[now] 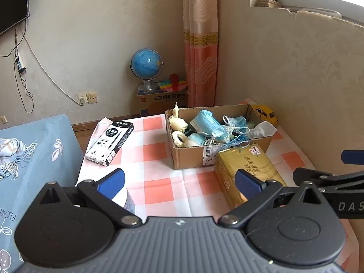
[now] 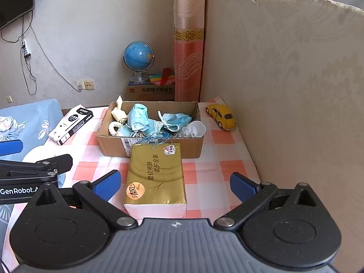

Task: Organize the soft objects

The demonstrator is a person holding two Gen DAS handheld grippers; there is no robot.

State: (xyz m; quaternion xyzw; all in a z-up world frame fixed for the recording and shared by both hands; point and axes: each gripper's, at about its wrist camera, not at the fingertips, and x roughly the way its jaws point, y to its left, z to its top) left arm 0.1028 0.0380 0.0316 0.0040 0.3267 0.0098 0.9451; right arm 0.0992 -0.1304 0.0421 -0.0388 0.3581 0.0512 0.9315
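A cardboard box (image 1: 193, 157) (image 2: 150, 146) stands on the checked tablecloth and holds blue face masks (image 1: 208, 122) (image 2: 138, 117), a white sock (image 1: 265, 129) (image 2: 195, 129), cream soft toys (image 1: 178, 122) (image 2: 118, 113) and blue string. A gold tissue pack (image 1: 248, 170) (image 2: 155, 177) lies in front of the box. My left gripper (image 1: 179, 184) is open and empty above the cloth, left of the pack. My right gripper (image 2: 175, 184) is open and empty, its fingers on either side of the pack's near end.
A black-and-white pen box (image 1: 110, 140) (image 2: 71, 124) lies at the table's left. A yellow toy car (image 1: 266, 113) (image 2: 221, 116) sits by the right wall. A blue bedspread (image 1: 34, 159) with a scarf is at left. A globe (image 1: 146, 67) stands on a carton behind.
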